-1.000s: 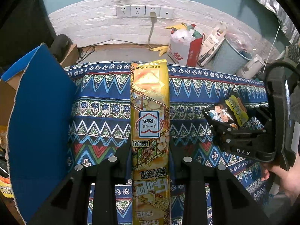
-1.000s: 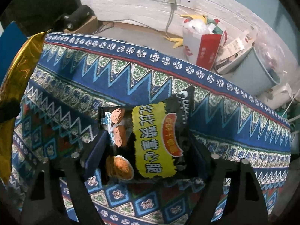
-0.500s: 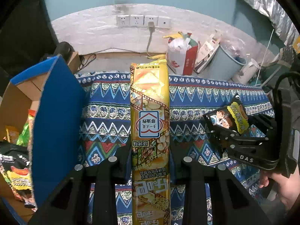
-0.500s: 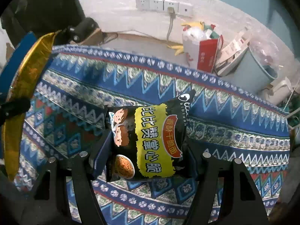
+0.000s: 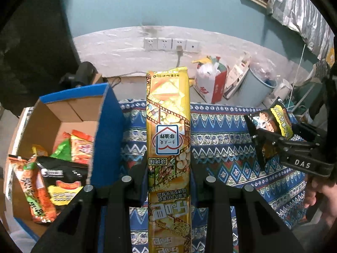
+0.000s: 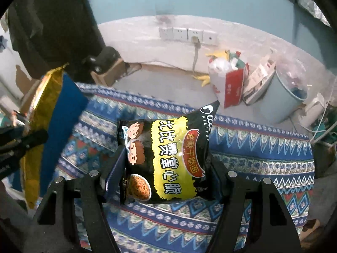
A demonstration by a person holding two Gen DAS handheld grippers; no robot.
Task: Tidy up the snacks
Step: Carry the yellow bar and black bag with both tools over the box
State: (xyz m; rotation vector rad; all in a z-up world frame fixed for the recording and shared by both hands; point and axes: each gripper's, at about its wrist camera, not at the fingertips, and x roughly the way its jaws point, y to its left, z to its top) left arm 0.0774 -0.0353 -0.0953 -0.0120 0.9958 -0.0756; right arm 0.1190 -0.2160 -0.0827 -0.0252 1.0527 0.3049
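Note:
My left gripper (image 5: 168, 164) is shut on a long yellow snack packet (image 5: 168, 126) that stands upright between its fingers, lifted above the patterned cloth (image 5: 223, 130). My right gripper (image 6: 166, 166) is shut on a black and yellow noodle snack bag (image 6: 166, 158), also held off the cloth. In the left wrist view the right gripper (image 5: 271, 139) with its bag (image 5: 273, 118) shows at the right edge. The right wrist view catches the yellow packet (image 6: 42, 105) at its left edge. An open cardboard box (image 5: 54, 122) with blue flaps sits left, holding several snack bags (image 5: 54, 168).
Past the cloth's far edge lie bare floor, a red and white bag (image 5: 212, 84), a pale blue bin (image 5: 257, 88) and a white kettle (image 5: 282, 88). Wall sockets (image 5: 171, 44) with a cable sit on the back wall. A person's hand (image 5: 320, 198) holds the right gripper.
Both grippers have risen with their snacks, and the views tilt up to show more wall. The box's inside and its snack bags have come into the left wrist view.

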